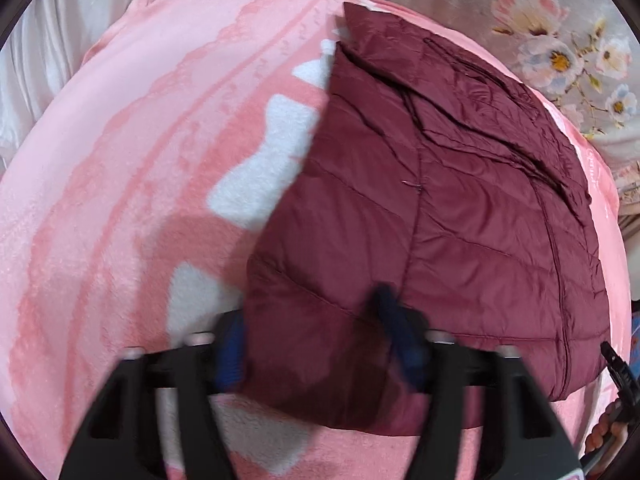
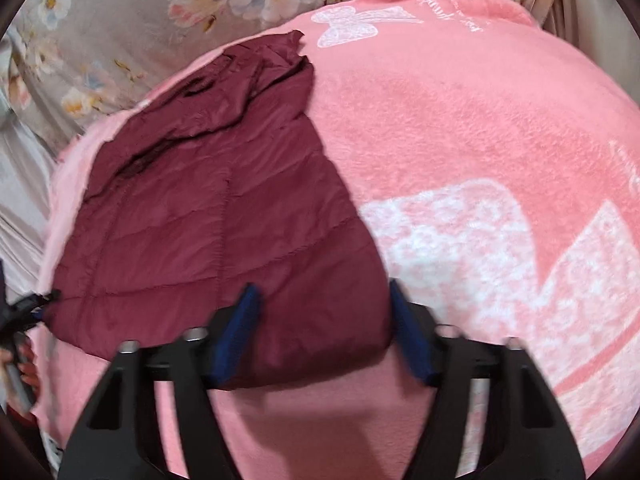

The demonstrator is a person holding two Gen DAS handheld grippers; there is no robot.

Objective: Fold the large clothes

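Observation:
A dark red quilted jacket (image 1: 432, 208) lies folded lengthwise on a pink blanket (image 1: 120, 184). It also shows in the right wrist view (image 2: 224, 216), where the blanket (image 2: 460, 128) fills the right side. My left gripper (image 1: 316, 344) is open, its blue pads astride the jacket's near left corner. My right gripper (image 2: 324, 336) is open, its blue pads astride the jacket's near right corner. Neither grips the cloth. Each gripper's tip shows at the edge of the other's view.
A floral sheet (image 1: 560, 52) lies beyond the blanket's far edge, seen also in the right wrist view (image 2: 120, 20). White butterfly and letter patterns mark the blanket (image 2: 348, 24). Pale fabric (image 1: 36, 60) hangs at the far left.

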